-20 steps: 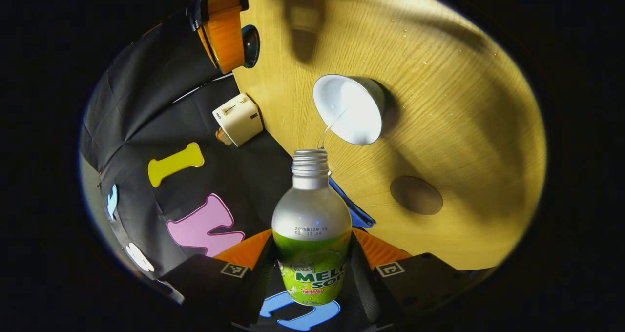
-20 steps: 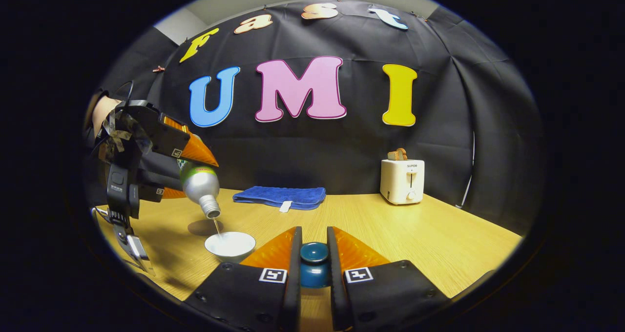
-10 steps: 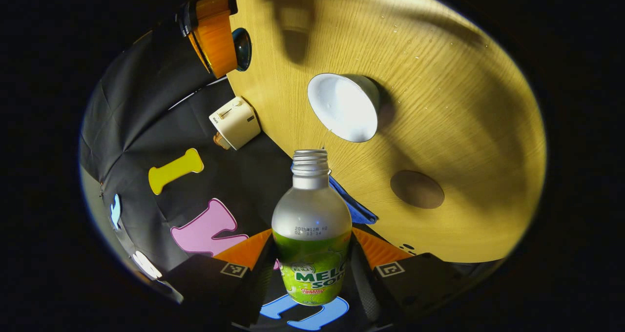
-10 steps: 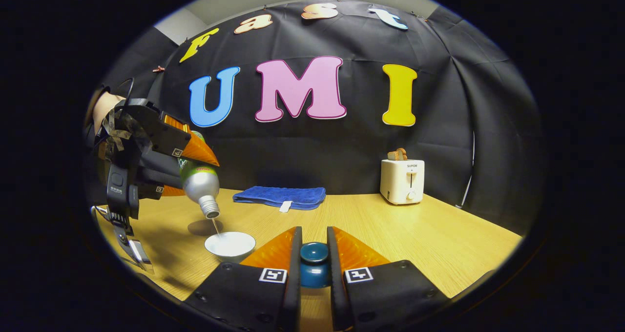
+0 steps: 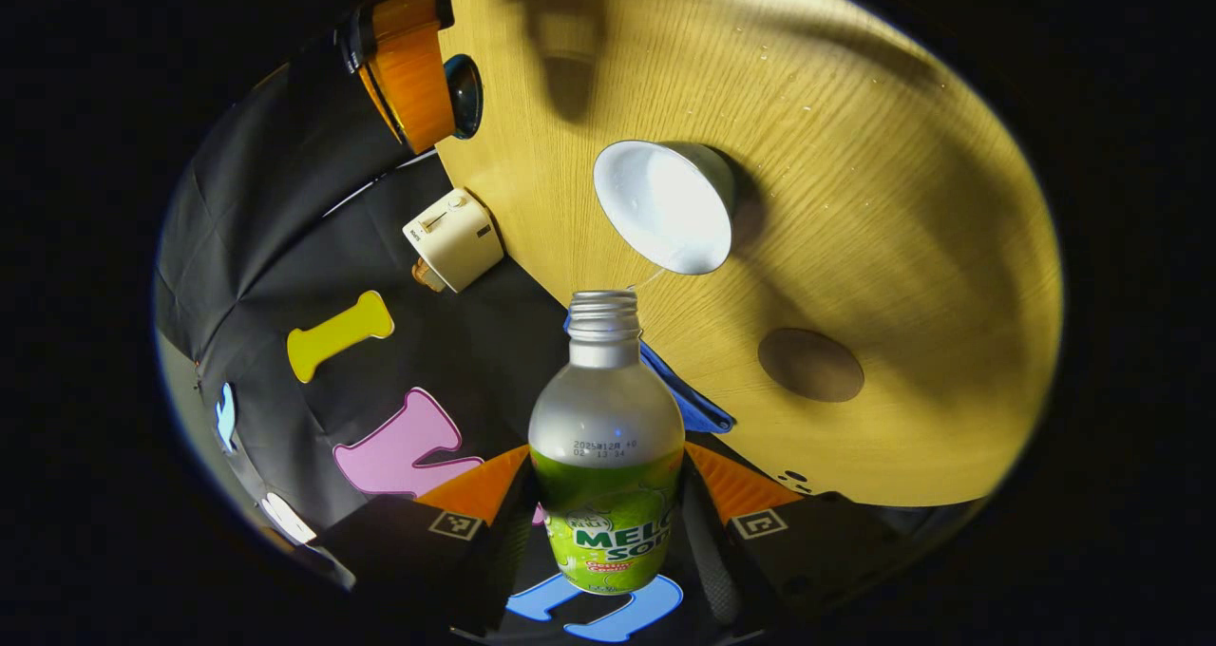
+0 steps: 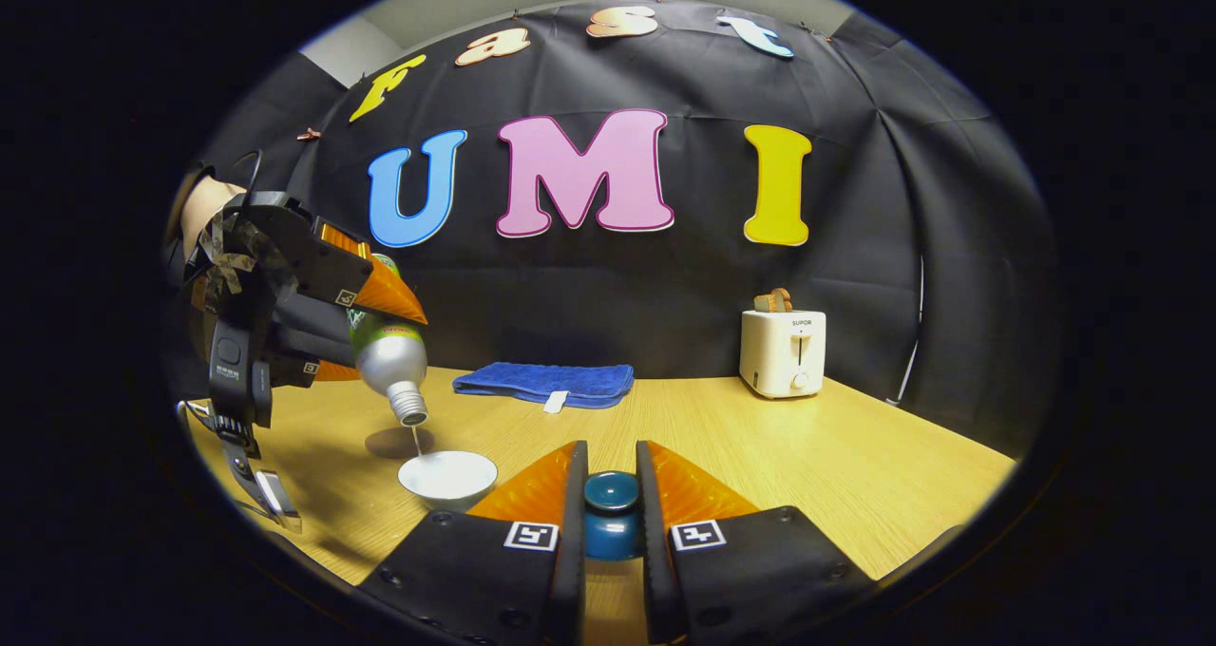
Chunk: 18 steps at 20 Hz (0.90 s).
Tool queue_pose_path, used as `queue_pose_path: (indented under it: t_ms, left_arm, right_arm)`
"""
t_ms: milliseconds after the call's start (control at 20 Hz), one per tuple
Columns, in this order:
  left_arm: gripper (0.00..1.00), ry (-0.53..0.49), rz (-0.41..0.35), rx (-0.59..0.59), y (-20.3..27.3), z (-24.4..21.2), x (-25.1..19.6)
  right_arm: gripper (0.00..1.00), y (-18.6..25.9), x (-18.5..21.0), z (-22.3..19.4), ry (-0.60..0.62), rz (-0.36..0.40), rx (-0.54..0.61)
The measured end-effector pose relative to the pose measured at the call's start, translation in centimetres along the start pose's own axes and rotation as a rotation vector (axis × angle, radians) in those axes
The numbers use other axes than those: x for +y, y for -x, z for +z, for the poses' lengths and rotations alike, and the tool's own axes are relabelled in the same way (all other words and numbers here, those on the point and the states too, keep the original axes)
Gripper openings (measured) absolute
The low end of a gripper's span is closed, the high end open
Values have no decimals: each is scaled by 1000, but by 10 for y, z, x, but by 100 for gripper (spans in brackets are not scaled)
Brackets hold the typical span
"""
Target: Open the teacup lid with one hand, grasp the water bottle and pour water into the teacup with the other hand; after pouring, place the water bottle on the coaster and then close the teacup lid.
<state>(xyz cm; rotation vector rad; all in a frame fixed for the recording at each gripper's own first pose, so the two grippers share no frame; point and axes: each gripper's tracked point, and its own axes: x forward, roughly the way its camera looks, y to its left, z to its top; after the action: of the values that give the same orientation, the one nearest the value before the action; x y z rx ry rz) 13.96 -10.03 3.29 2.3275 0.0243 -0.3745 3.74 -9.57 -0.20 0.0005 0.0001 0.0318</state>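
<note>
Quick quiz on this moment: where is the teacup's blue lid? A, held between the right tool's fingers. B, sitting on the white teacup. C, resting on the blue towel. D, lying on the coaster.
A: the blue lid sits clamped between the right tool fingers, apart from the open teacup.

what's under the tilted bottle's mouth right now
The open white teacup sits on the table below the bottle, a thin stream falling in. The brown coaster lies behind it. The water level can't be seen.
</note>
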Motion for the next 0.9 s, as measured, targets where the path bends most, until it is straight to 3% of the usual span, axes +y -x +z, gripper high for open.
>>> queue_pose_path:
  t_ms: [250,400,700,900]
  left_arm:
    - [80,61,-13,-21,-3,1,-8]
    - [80,203,11,-55,-5,5,-15]
    - [79,751,97,-78,9,-3,-33]
    - [79,1223,192,-101,19,-19,-28]
  right_arm:
    - [29,0,0,0,0,0,0]
    - [29,0,0,0,0,-1,0]
    - [28,-1,-6,1,1,-24,-2]
    - [29,-1,-4,0,1,-24,-1]
